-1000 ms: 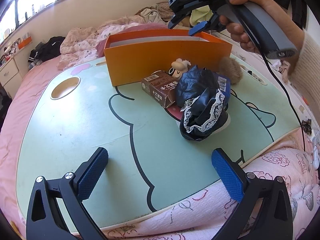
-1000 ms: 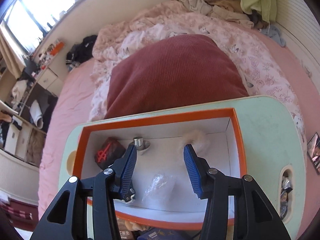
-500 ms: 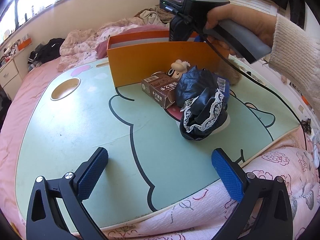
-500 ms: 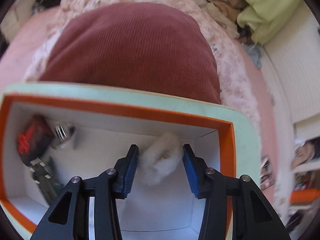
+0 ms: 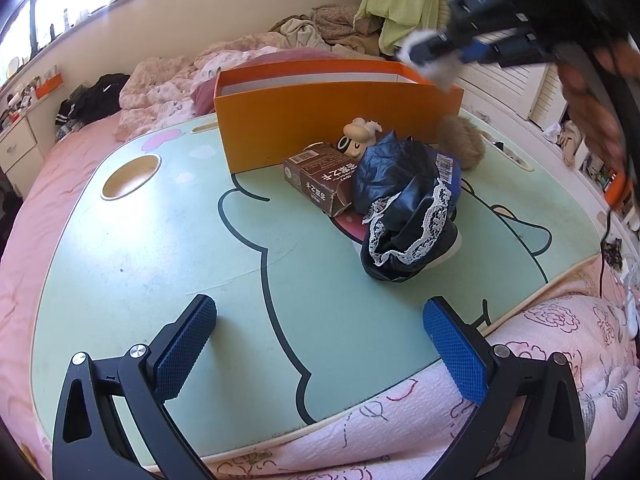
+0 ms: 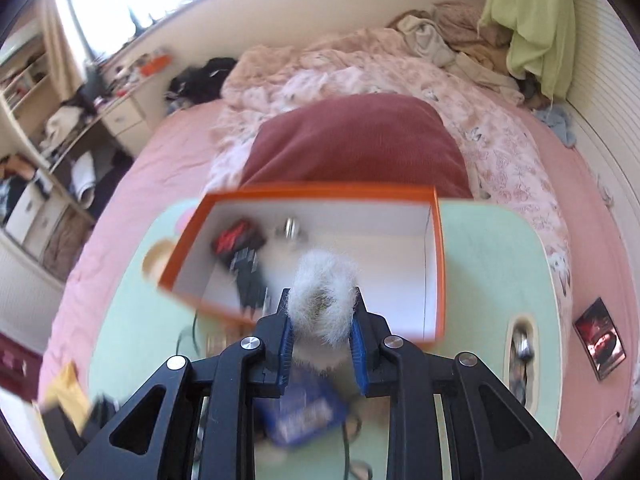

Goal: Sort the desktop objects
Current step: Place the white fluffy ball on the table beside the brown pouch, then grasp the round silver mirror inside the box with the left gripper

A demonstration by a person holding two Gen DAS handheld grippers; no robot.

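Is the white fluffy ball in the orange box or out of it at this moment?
Out. The white fluffy ball is pinched in the right gripper jaws, lifted above the orange box rim.

I see a matt orange cardboard box [image 5: 340, 120] on the smooth, printed counter [image 5: 160, 248]. In front of the box lie glossy dark cloth with rough white lace [image 5: 404, 216] and a paper carton [image 5: 320, 182]; beside it, brown fluff [image 5: 460, 142].
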